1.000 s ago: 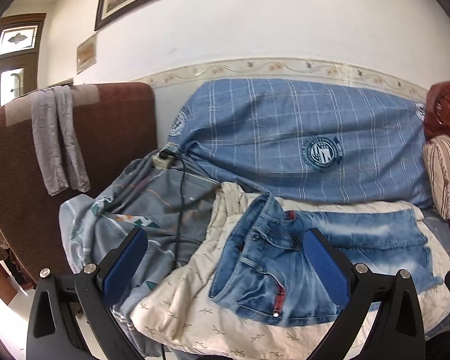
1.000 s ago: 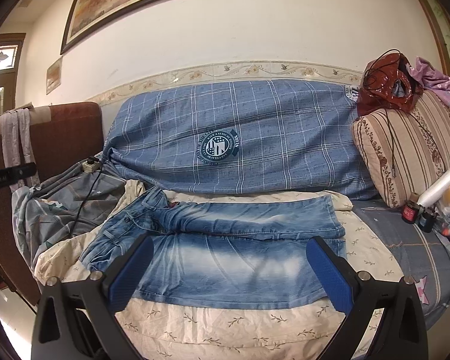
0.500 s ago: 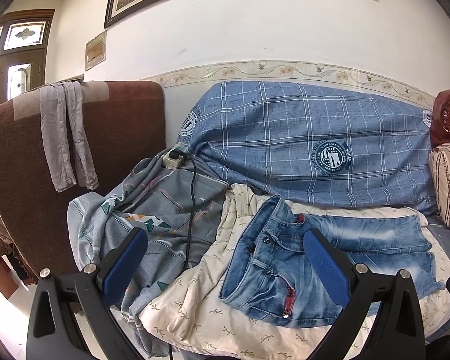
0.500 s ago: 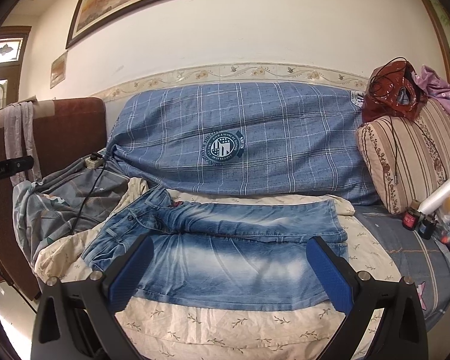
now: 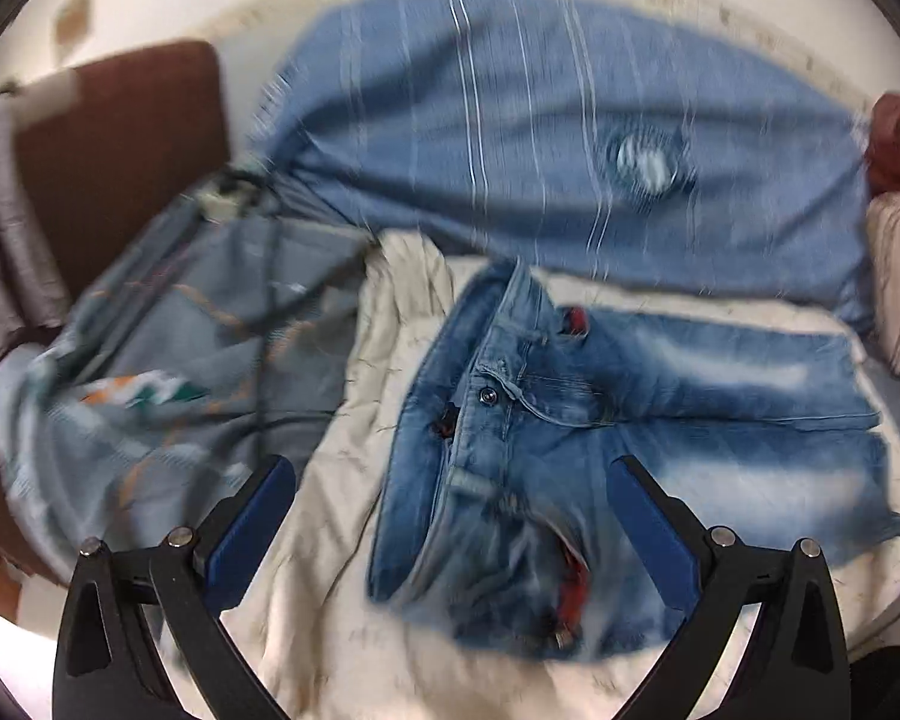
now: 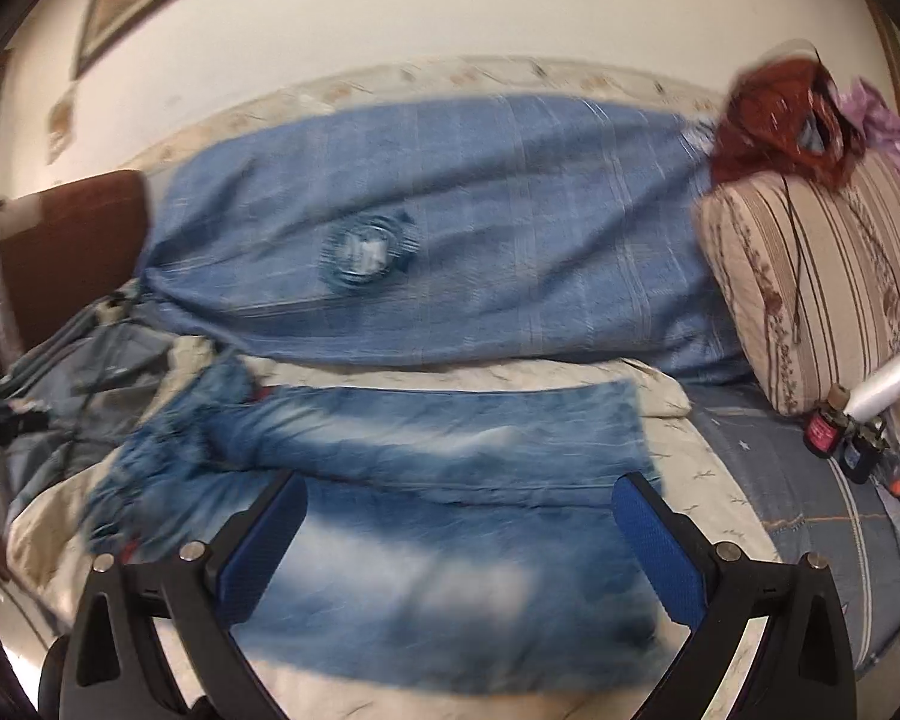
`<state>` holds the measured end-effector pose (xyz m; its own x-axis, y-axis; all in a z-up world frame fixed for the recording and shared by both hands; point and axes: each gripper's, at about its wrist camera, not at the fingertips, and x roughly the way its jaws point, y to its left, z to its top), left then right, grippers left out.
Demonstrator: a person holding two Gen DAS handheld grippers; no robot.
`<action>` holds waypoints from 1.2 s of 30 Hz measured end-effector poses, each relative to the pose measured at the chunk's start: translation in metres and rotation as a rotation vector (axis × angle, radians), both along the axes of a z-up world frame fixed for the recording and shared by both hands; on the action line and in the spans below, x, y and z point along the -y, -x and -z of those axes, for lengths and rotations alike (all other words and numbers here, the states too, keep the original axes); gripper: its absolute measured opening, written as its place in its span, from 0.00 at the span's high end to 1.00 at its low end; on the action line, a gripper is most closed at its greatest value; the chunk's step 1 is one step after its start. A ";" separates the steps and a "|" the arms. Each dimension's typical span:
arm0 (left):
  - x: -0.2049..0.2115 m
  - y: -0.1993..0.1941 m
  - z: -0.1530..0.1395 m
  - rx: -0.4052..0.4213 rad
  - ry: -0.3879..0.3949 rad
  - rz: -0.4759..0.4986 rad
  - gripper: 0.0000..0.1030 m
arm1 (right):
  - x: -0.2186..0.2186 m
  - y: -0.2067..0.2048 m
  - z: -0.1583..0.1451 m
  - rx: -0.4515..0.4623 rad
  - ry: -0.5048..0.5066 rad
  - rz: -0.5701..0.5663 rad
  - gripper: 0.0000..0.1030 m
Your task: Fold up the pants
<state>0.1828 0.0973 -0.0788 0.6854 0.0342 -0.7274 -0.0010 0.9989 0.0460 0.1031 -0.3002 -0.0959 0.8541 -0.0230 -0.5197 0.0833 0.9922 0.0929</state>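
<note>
A pair of faded blue jeans [image 5: 600, 414] lies flat on a cream sheet [image 5: 360, 480] on the sofa seat, waistband to the left, legs running right. The jeans also show in the right wrist view [image 6: 426, 516]. My left gripper [image 5: 450, 516] is open and empty, hovering over the waistband end. My right gripper [image 6: 459, 540] is open and empty, hovering over the legs. Both views are blurred by motion.
A blue checked cloth [image 6: 450, 240] covers the sofa back. A grey patterned blanket [image 5: 168, 360] with a black cable lies left of the jeans. A striped cushion [image 6: 810, 276] with a red bag on top stands at the right, small bottles [image 6: 834, 432] beside it.
Both grippers have moved down and closer to the jeans, which now fill more of each view. The wall picture has almost left the views. Both stay open.
</note>
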 end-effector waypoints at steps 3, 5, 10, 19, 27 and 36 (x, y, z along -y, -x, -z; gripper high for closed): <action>0.004 -0.061 0.014 -0.075 0.021 0.030 0.00 | 0.049 -0.055 0.012 -0.046 -0.039 0.069 0.00; 0.006 -0.110 0.021 -0.130 0.064 0.045 0.00 | 0.076 -0.094 0.023 -0.081 -0.072 0.088 0.00; 0.009 -0.201 0.037 -0.193 0.094 0.012 0.13 | 0.123 -0.191 0.063 -0.190 -0.114 0.154 0.08; 0.027 -0.273 0.078 -0.316 0.121 0.022 0.76 | 0.143 -0.253 0.116 -0.358 -0.144 0.189 0.52; 0.034 -0.256 0.068 -0.262 0.141 0.050 0.94 | 0.147 -0.229 0.095 -0.276 -0.179 0.202 0.86; 0.012 -0.186 -0.025 -0.067 0.237 0.133 1.00 | 0.138 -0.172 0.047 -0.170 -0.216 0.164 0.86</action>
<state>0.3688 0.0855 -0.0536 0.6228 -0.2290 -0.7481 0.1260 0.9731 -0.1929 0.2747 -0.4386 -0.1428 0.7485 -0.0264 -0.6626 0.2727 0.9231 0.2713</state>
